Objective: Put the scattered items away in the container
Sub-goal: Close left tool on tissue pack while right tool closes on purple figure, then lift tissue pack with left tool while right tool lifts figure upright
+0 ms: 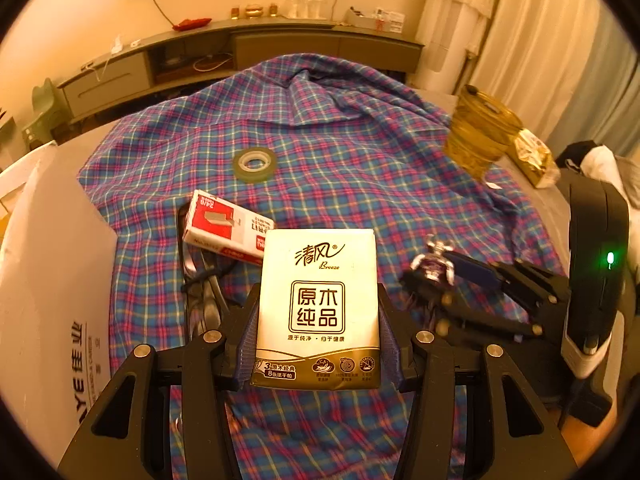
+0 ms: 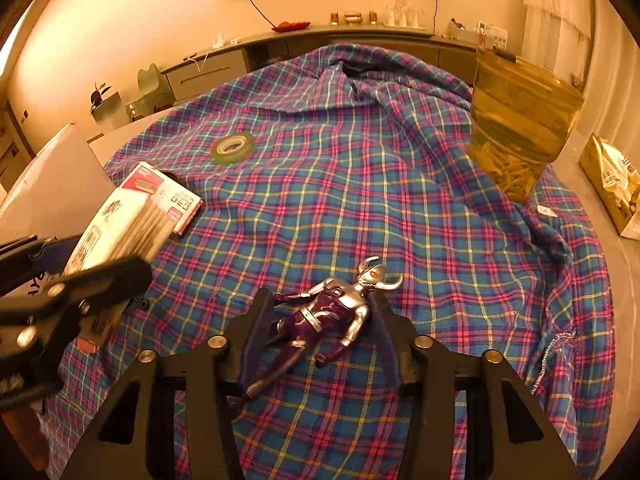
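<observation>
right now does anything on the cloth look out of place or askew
Mostly the plaid cloth itself: it is rumpled, bunched into folds at the far side. The staple box sits tilted, propped on dark cords. The toy figure lies flat on its back.

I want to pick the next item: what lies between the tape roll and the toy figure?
Only bare plaid cloth in the right wrist view: nothing lies between the tape roll and the toy figure.

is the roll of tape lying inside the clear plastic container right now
No. The roll of tape lies flat on the plaid cloth, well apart from the clear container at the cloth's far right.
</observation>
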